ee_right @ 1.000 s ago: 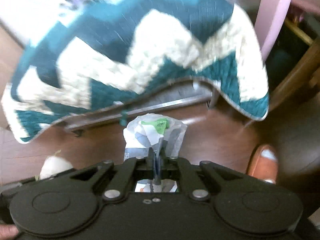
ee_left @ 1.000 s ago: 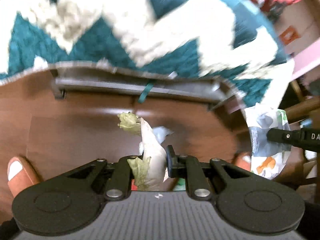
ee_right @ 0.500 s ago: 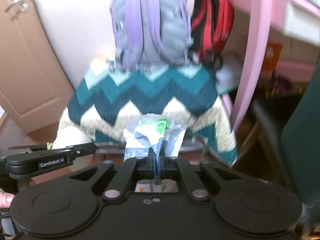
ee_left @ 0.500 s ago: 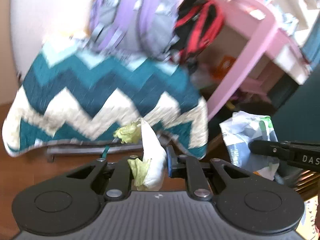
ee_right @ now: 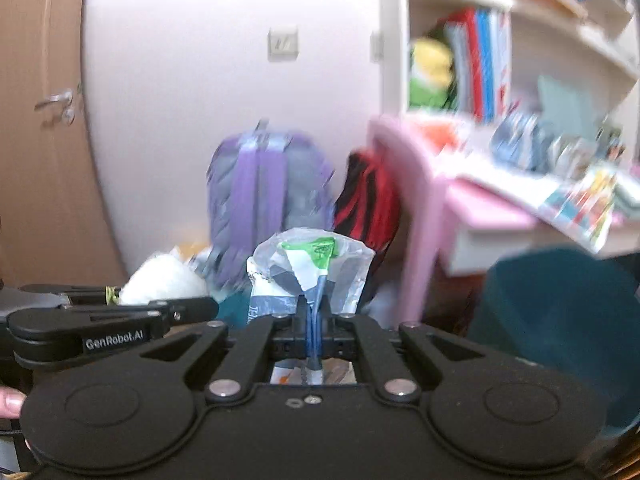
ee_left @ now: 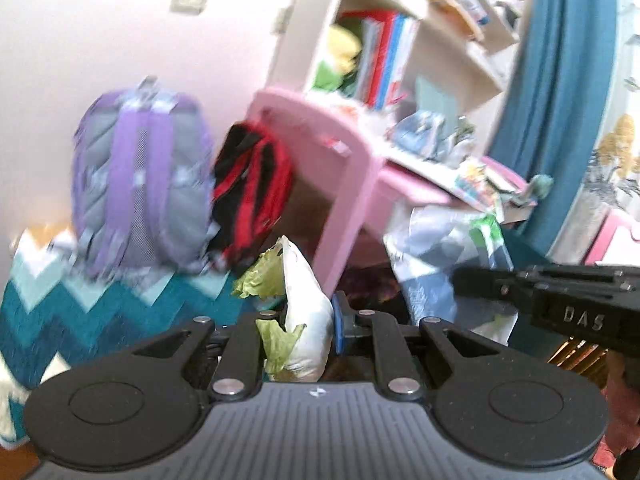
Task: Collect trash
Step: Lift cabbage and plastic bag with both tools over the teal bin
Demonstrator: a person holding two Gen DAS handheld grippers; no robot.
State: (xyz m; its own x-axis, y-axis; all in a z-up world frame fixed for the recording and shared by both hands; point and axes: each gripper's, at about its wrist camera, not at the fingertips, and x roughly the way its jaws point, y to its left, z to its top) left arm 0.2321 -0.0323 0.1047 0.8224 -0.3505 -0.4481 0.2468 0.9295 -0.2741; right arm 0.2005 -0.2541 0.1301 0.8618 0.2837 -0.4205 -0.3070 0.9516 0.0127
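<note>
The left gripper point(ee_left: 300, 320) is pinching a white wad with lettuce point(ee_left: 306, 316). The right gripper point(ee_right: 314, 320) is clamping a crinkled plastic wrapper point(ee_right: 312, 268), its fingers nearly touching. Both are hanging in open air before a pink worktop point(ee_right: 492, 204).

Motion smears the purple backpack point(ee_left: 140, 184) and the red-and-black bag point(ee_left: 252, 196) at ten o'clock, so their details are lost. The shelf books point(ee_right: 476, 64) blur beyond reading. The wrapper's point(ee_right: 308, 276) lower end hides behind the right tool point(ee_right: 314, 320). A fingertip point(ee_right: 10, 402) is cut off at the left edge.

Two backpacks point(ee_right: 272, 184) hang left of the desk point(ee_right: 472, 204), shelves point(ee_right: 520, 20) above it
</note>
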